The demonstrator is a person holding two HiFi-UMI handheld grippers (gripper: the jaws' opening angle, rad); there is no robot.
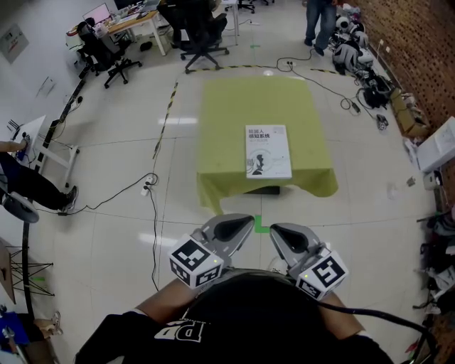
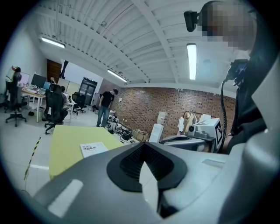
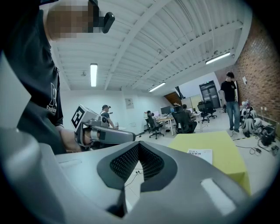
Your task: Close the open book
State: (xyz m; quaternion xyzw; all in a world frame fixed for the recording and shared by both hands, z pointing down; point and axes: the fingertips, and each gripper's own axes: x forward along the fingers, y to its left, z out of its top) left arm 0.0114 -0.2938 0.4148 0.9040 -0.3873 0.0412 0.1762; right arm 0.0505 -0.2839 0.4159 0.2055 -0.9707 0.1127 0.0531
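Dark cloth of the person's shirt (image 1: 263, 320) fills 6 o'clock of the head view, with both grippers just above it, side by side and pointing toward 12 o'clock. At the left, the left gripper (image 1: 245, 222) is a smooth grey moulded shell; its own view shows its fingers (image 2: 83, 179) brought together at the tips, the ribbed black pads forming a V with only a sliver of floor seen through it and nothing between them. Beside it, the right gripper (image 1: 277, 231) has the same rounded grey shape, and its fingers (image 3: 201, 183) likewise meet at the tips around nothing. Both hang over the floor (image 1: 106, 213), well apart from the table (image 1: 227, 114) at 12 o'clock. That table is square, draped in a matte yellow-green cloth that falls in soft folds at the near corners. The book (image 1: 268, 151) lies flat on the cloth toward the near right of the tabletop, already shut, its white rectangular cover facing up with dark print and a small dark figure. Pale glossy tiles cover the floor, crossed by black cables (image 1: 153, 227). Black swivel chairs (image 1: 202, 35) stand at 11 o'clock, a standing person (image 1: 320, 21) at 1 o'clock, and a rough red brick wall (image 1: 419, 43) runs along 2 o'clock.
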